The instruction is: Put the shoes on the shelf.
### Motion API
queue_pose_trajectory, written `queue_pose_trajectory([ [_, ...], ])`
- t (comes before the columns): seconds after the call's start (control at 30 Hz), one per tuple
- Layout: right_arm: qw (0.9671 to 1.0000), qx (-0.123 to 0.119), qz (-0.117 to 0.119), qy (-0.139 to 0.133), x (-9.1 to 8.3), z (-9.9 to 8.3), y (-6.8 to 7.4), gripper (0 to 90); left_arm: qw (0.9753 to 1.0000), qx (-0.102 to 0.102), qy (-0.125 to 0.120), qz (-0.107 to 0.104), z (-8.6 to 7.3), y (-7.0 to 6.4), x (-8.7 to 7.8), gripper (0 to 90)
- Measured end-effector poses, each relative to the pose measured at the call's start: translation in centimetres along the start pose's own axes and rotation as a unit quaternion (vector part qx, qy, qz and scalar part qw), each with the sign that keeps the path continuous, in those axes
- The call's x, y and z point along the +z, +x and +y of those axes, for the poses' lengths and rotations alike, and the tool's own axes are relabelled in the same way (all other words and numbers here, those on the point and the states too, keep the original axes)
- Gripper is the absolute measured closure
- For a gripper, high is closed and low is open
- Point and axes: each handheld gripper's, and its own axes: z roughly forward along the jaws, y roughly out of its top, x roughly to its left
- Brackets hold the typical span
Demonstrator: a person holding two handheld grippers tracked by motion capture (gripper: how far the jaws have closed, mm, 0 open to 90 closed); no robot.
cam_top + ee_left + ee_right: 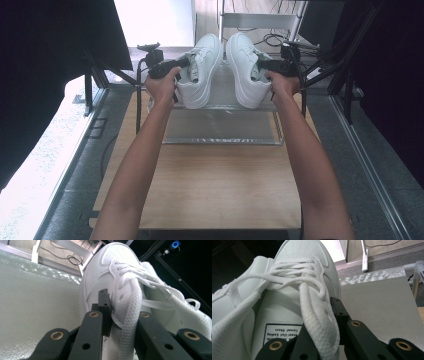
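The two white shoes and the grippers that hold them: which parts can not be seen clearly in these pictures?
- Left shoe: in the left gripper view its heel is cut off by the bottom edge, behind the left gripper.
- Right shoe: in the right gripper view the label print is too small and partly covered by the right gripper.
- High view: the hands cover the grippers' jaws.
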Motion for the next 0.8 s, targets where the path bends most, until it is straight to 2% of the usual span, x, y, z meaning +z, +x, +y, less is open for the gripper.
queue_pose_trajectory([
  [0.1, 1.0, 0.0, -0.006, 0.001, 0.5, 0.1, 0.0, 86.2, 0.9999, 0.003, 0.007, 0.014, 0.0, -0.3, 0.7, 81.8],
  [0.27, 0.9993, -0.001, -0.036, 0.007, 1.6, 0.0, 0.4, 86.1, 0.9993, 0.009, 0.013, 0.034, -0.4, -1.0, 1.8, 81.7],
  [0.3, 0.9992, -0.001, -0.04, 0.007, 1.7, -0.1, 0.5, 86.0, 0.9989, 0.009, 0.012, 0.044, -0.5, -1.1, 2.1, 81.7],
  [0.43, 0.9981, -0.009, -0.06, 0.011, 2.8, -0.8, 1.3, 84.8, 0.9977, 0.0, 0.007, 0.068, -1.0, -1.5, 2.7, 80.6],
  [0.53, 0.9973, -0.02, -0.07, 0.011, 3.2, -0.9, 1.9, 83.3, 0.997, -0.003, 0.009, 0.077, -1.1, -1.8, 3.2, 78.4],
  [0.63, 0.9955, -0.043, -0.083, 0.018, 3.6, -0.9, 2.6, 80.8, 0.9969, -0.012, 0.015, 0.076, -1.3, -1.9, 3.7, 74.7],
  [0.7, 0.9942, -0.065, -0.084, 0.02, 3.8, -1.0, 3.3, 77.2, 0.9967, -0.003, 0.027, 0.076, -1.4, -2.0, 4.1, 70.0],
  [0.73, 0.9938, -0.071, -0.082, 0.022, 4.0, -1.1, 3.5, 75.4, 0.9971, -0.003, 0.034, 0.068, -1.5, -1.9, 4.3, 66.4],
  [0.77, 0.9934, -0.074, -0.083, 0.027, 4.2, -1.2, 3.7, 74.2, 0.998, 0.0, 0.03, 0.056, -1.5, -1.8, 4.3, 63.5],
  [0.8, 0.9927, -0.079, -0.089, 0.02, 4.2, -1.3, 3.7, 71.5, 0.998, 0.002, 0.035, 0.052, -1.4, -1.7, 4.2, 61.1],
])
